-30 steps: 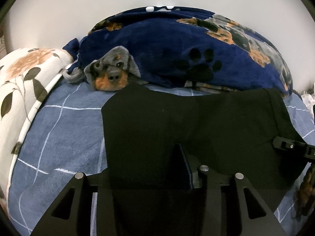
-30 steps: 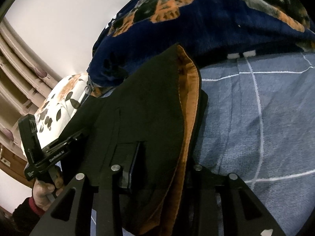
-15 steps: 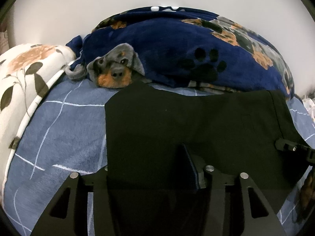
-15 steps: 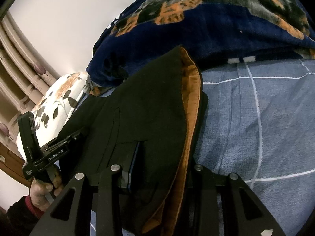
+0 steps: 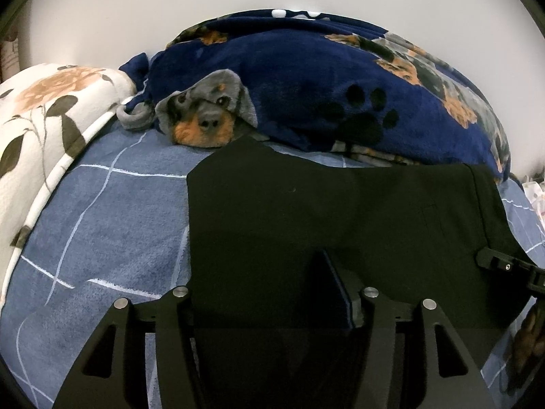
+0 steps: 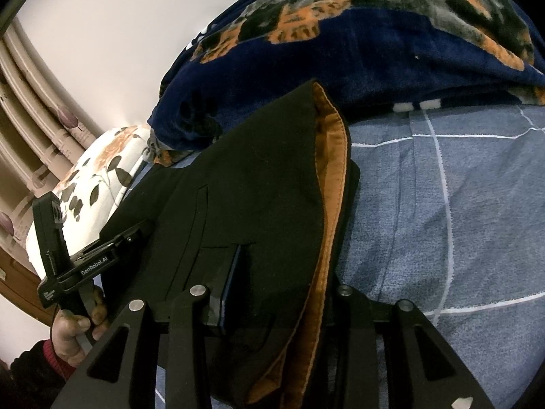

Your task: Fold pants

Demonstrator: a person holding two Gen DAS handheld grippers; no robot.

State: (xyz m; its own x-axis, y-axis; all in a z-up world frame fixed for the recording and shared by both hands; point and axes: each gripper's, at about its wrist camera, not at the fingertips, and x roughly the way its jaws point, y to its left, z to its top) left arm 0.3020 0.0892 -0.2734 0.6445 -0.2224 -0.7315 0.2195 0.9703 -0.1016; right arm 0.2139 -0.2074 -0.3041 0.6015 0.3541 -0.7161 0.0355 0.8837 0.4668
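A: Nearest in, the left gripper sits at the near edge of the black pants. Its jaws have just been opening, cloth lying between them, and I can't tell whether the pads press on it

B: Letting go, by my reckoning. The fold looks laid flat, so there's little reason to hang on

A: The right gripper straddles the waistband end, fabric bunched between the jaws, but the black cloth hides whether they actually pinch it. Orange lining shows along the lifted edge there

B: That raised edge suggests this side is held up to square the layers

A: The pants lie spread across the blue checked bedsheet, folded into a wide panel

B: Beyond them, the navy dog-print blanket is heaped at the far edge, a floral pillow to the left, white wall behind
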